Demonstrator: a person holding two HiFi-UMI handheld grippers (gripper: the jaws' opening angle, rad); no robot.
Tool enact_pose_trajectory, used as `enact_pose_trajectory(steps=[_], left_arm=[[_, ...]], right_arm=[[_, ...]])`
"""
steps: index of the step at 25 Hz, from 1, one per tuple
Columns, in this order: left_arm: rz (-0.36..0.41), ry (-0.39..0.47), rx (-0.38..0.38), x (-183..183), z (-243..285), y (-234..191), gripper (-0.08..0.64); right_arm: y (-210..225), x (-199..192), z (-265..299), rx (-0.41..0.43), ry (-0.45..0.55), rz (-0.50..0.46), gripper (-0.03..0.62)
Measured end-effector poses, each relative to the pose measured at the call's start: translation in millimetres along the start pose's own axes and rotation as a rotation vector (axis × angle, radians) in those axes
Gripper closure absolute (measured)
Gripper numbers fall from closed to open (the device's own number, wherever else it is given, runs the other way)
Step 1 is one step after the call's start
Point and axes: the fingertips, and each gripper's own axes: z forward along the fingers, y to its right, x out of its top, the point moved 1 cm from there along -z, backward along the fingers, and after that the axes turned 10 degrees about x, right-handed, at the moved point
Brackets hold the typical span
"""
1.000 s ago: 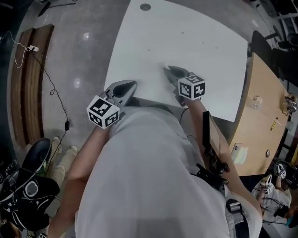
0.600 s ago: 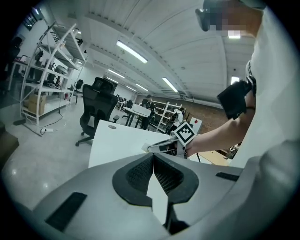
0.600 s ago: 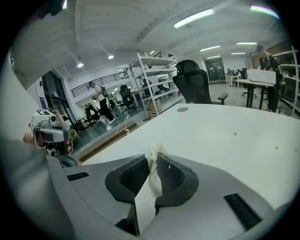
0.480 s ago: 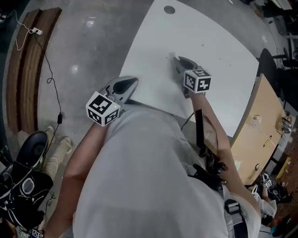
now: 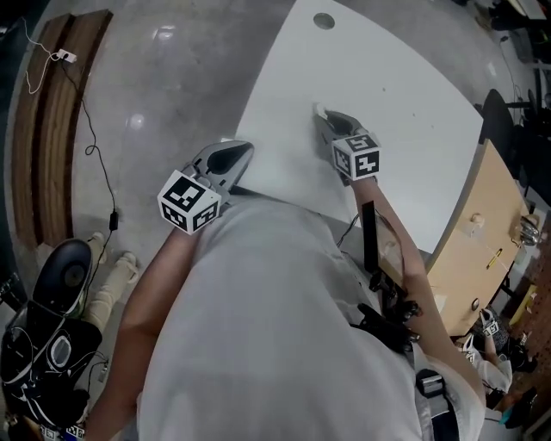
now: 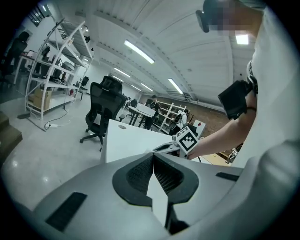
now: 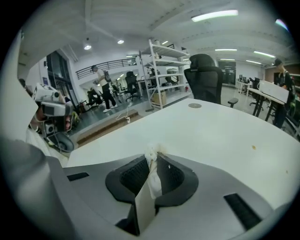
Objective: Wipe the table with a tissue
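**Wiping farther across the table**

Pushed farther onto the table (image 5: 396, 77) toward its round hole (image 5: 324, 20) than a second ago. Right gripper (image 5: 325, 122) clamped on the tissue (image 7: 152, 159); left gripper (image 5: 239, 153) closed, empty, by the near edge.

No readable text anywhere — only square black-and-white markers on the cubes (image 5: 356, 158).

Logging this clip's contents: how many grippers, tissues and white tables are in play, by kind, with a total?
Grippers: 2 (left gripper, shut and empty; right gripper)
Tissues: 1 (tissue, pinched in the right gripper)
White tables: 1 (table)
Total: 4
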Motion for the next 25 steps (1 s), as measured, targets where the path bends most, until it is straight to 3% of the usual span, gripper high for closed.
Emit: enact_pose_trajectory(steps=[8, 19, 22, 25], left_arm=[[0.037, -0.015, -0.082, 16.8, 17.4, 5.0, 0.554], [0.121, -0.066, -0.218, 32.5, 44.2, 25.5, 0.554], [0.146, -0.068, -0.256, 37.9, 56.1, 41.4, 0.554], [0.157, -0.074, -0.282, 39.1, 62.6, 59.6, 0.554]], right_arm=[[-54.5, -23.2, 3.1, 0.111, -0.048, -0.065, 0.537], [-123.7, -70.0, -17.0, 0.375, -0.182, -0.131, 0.537], [-125.4, -78.5, -28.0, 0.418, -0.179, -0.081, 0.537], [-111.3, -65.9, -49.4, 0.407, -0.055, 0.035, 0.537]])
